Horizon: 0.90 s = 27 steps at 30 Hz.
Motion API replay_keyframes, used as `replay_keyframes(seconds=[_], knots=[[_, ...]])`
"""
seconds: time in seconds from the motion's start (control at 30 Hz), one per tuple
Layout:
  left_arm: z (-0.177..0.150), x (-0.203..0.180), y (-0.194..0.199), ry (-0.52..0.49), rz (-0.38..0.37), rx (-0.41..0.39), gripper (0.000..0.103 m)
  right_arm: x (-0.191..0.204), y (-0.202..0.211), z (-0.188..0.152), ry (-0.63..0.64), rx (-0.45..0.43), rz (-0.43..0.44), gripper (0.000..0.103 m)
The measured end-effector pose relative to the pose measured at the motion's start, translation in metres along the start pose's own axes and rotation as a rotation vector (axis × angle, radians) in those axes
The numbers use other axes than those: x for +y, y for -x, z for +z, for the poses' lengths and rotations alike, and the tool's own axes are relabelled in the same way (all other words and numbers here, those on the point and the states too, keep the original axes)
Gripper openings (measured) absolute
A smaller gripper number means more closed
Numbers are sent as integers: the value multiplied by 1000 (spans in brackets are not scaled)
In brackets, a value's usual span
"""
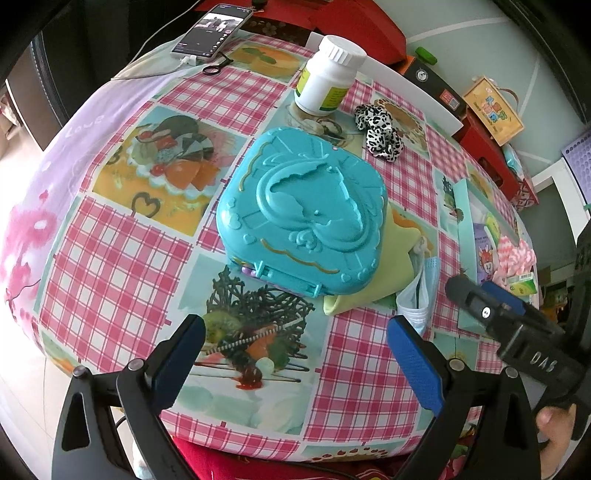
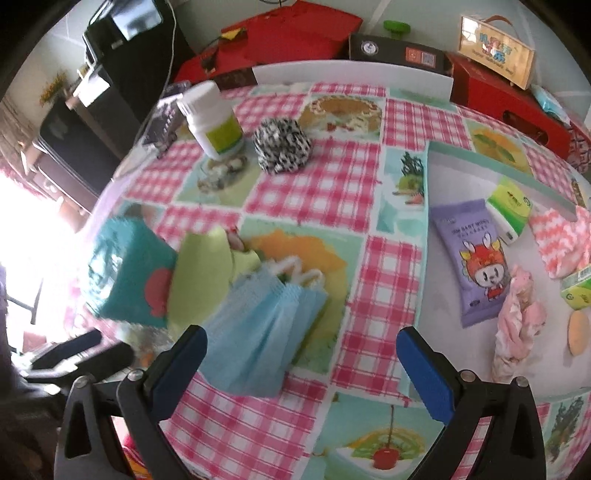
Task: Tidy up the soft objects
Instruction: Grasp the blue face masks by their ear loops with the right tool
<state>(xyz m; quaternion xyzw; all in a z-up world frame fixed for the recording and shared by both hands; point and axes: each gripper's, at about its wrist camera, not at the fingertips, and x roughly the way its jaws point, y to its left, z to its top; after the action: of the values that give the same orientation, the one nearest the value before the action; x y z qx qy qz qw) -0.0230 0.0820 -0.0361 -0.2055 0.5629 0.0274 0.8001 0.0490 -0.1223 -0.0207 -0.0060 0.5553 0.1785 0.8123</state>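
Observation:
A folded blue face mask (image 2: 258,332) lies on the checked tablecloth, just ahead of my open right gripper (image 2: 301,350) and overlapping its left finger in the view. Behind the mask a yellow-green cloth (image 2: 207,273) is tucked partly under a teal plastic case (image 1: 303,214). A leopard-print scrunchie (image 2: 282,146) sits farther back. My left gripper (image 1: 295,354) is open above the table, short of the case, with nothing between its fingers. The right gripper (image 1: 472,290) shows at the right of the left wrist view, beside the mask (image 1: 417,291).
A shallow tray (image 2: 443,177) on the right holds a purple wipes pack (image 2: 472,258), green tissue packs, a pink chevron cloth (image 2: 561,243) and a crumpled pink cloth (image 2: 517,314). A white bottle (image 1: 328,77) and a phone (image 1: 212,31) stand at the back. Red boxes line the far edge.

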Motion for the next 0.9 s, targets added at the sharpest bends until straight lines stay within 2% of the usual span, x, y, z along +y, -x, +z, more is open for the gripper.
replay_keyframes(seconds=[0.3,0.53,0.77,0.9], knots=[[-2,3,-2,-4,6,9,99,12,-25,10,-22,58,37,103],[-3,4,-3,-3,6,13,99,-4,-37,-5,-33,122,-27,103],[-3,1,-5,-9,5,17,99,2,-44,-15,42,150,-62,103],[-3,1,-5,-9,6,20,99,6,-45,-13,56,136,-60,103]])
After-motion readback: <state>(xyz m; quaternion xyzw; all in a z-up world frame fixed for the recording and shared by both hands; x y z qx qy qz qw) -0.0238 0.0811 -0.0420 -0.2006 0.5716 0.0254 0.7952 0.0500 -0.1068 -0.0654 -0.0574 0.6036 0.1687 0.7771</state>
